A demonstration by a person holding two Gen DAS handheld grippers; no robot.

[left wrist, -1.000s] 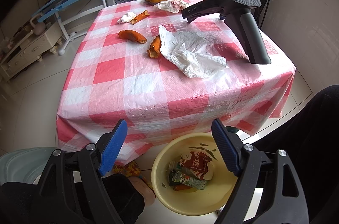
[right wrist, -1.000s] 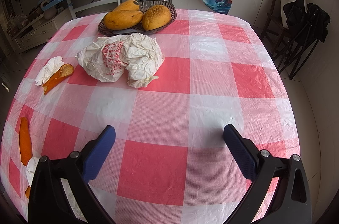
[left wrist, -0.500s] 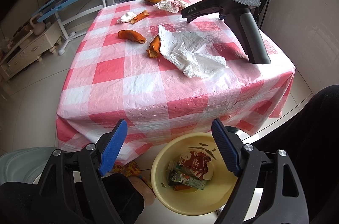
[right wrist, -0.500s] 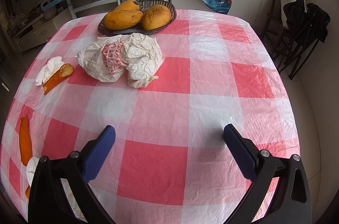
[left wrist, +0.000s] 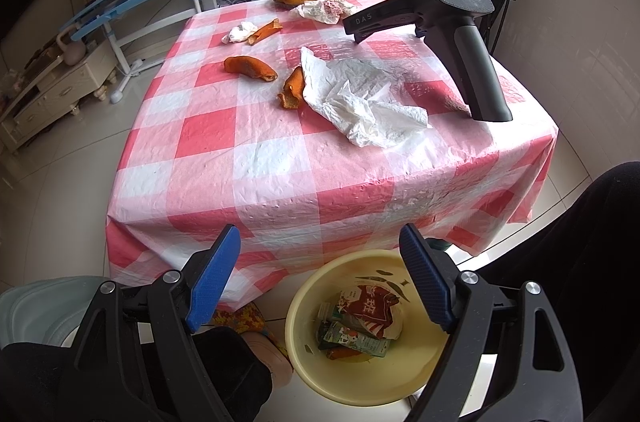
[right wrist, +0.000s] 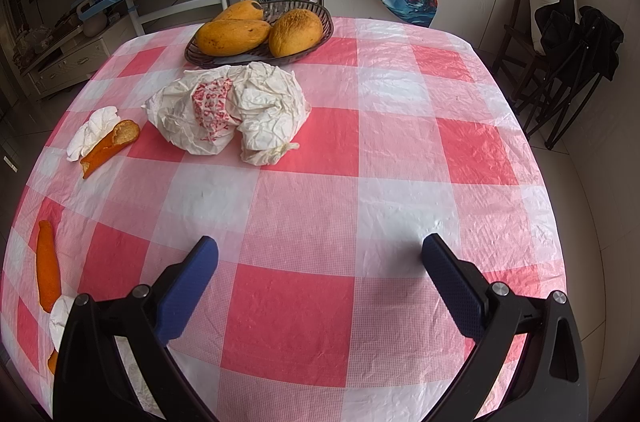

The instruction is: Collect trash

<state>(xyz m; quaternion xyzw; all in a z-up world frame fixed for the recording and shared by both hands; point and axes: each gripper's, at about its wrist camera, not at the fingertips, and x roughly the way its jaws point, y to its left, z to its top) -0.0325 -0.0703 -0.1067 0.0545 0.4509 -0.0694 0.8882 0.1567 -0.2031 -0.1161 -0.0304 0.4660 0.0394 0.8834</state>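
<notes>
My left gripper (left wrist: pixel 320 278) is open and empty, held below the table's near edge above a yellow basin (left wrist: pixel 308 374) that holds several wrappers (left wrist: pixel 364 318). On the checked table (left wrist: pixel 256 178) lie a crumpled white napkin (left wrist: pixel 360 102), orange peels (left wrist: pixel 250 67) (left wrist: pixel 292 90), and a small tissue with a peel (left wrist: pixel 248 31). My right gripper (right wrist: pixel 320 276) is open and empty over the table. A crumpled white and red paper wrapper (right wrist: pixel 228 110) lies ahead of it, with a tissue and peel (right wrist: pixel 104 138) to the left and another peel (right wrist: pixel 48 264) at the far left.
A dark basket (right wrist: pixel 308 18) with mangoes (right wrist: pixel 232 36) stands at the table's far edge. The right gripper's handle (left wrist: pixel 476 62) stands over the table's right side. A pale green bin (left wrist: pixel 36 306) sits on the floor at left. Chairs and shelves surround the table.
</notes>
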